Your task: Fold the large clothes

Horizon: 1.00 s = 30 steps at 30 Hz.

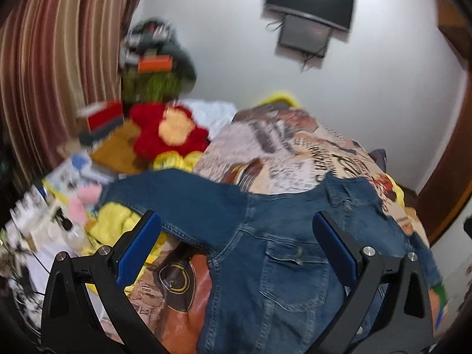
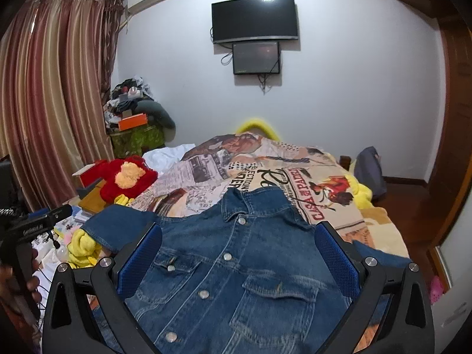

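Both grippers, left (image 1: 236, 247) and right (image 2: 238, 253), hung spread and empty above the jacket (image 2: 236, 265) lying buttoned, front up, on the near bed (image 2: 339, 206), so folding looked barely begun, next needing a pinch on its left sleeve (image 1: 177, 203).

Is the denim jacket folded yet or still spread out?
Spread out. The denim jacket lies front up on the bedspread, buttoned, collar flat, one sleeve stretched sideways.
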{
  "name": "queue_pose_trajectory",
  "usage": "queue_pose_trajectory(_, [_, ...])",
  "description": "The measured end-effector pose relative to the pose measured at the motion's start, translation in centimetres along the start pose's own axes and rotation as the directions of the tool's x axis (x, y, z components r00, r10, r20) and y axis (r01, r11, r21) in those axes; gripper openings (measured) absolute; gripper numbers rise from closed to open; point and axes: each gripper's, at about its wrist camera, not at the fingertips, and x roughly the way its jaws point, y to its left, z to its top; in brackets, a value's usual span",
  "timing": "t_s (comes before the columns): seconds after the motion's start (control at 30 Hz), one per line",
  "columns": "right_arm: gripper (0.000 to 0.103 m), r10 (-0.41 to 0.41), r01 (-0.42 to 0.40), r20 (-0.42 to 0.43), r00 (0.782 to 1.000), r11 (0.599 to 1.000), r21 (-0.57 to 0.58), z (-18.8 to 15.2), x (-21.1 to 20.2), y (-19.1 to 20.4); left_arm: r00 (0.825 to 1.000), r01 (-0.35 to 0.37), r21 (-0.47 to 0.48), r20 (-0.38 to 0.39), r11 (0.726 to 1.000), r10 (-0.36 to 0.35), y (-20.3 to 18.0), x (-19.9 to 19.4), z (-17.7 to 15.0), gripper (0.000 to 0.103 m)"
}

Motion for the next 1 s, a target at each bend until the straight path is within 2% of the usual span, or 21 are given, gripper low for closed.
queue_pose_trajectory(0.17, [0.103,-0.031,0.029,-0.030,0.999,0.998,-0.064,0.7,4.5,-0.7,0.988,-0.002,-0.179,-0.154,0.984,-0.026,6.3,6.4,1.0,0.103])
queue_pose_trajectory(0.37, [0.103,-0.023,0.012,-0.145,0.989,0.997,-0.076,-0.3,11.2,-2.1,0.946,-0.027,-0.349,-0.313,0.937,-0.089,12.2,13.0,-0.1,0.103])
queue_pose_trajectory(0.43, [0.103,-0.018,0.005,-0.182,0.983,0.997,-0.071,-1.1,12.9,-2.5,0.928,-0.035,-0.400,-0.352,0.916,-0.118,13.6,14.8,-0.7,0.099])
queue_pose_trajectory(0.47, [0.103,-0.013,-0.001,-0.207,0.978,0.998,-0.066,-1.6,14.0,-2.7,0.918,-0.024,-0.431,-0.367,0.902,-0.151,14.3,15.7,-1.0,0.095])
queue_pose_trajectory(0.53, [0.103,-0.004,-0.010,-0.256,0.967,0.999,-0.053,-2.7,16.1,-3.1,0.909,-0.016,-0.471,-0.374,0.882,-0.183,15.2,16.8,-1.3,0.093])
queue_pose_trajectory(0.63, [0.101,0.010,-0.019,-0.318,0.948,1.000,-0.023,-4.0,18.5,-3.8,0.913,-0.045,-0.502,-0.372,0.863,-0.169,16.6,17.8,-1.3,0.087])
queue_pose_trajectory(0.73, [0.097,0.035,-0.033,-0.357,0.934,0.999,0.011,-5.1,20.1,-4.3,0.918,-0.057,-0.516,-0.363,0.854,-0.159,17.8,18.9,-1.0,0.075])
queue_pose_trajectory(0.83, [0.097,0.056,-0.051,-0.382,0.923,0.998,0.023,-5.7,20.7,-4.3,0.915,-0.086,-0.509,-0.381,0.856,-0.135,19.0,20.3,-0.9,0.053])
queue_pose_trajectory(0.87, [0.097,0.069,-0.063,-0.394,0.917,0.998,0.029,-5.9,21.0,-4.4,0.912,-0.105,-0.511,-0.391,0.853,-0.122,19.3,20.7,-0.9,0.042])
queue_pose_trajectory(0.93, [0.097,0.080,-0.073,-0.403,0.912,0.997,0.034,-6.1,21.1,-4.2,0.917,-0.103,-0.529,-0.379,0.842,-0.126,19.9,21.2,-0.8,0.037])
queue_pose_trajectory(1.0, [0.096,0.095,-0.088,-0.418,0.903,0.996,0.035,-6.4,21.4,-4.1,0.923,-0.111,-0.521,-0.369,0.847,-0.106,19.9,21.1,-0.6,0.024])
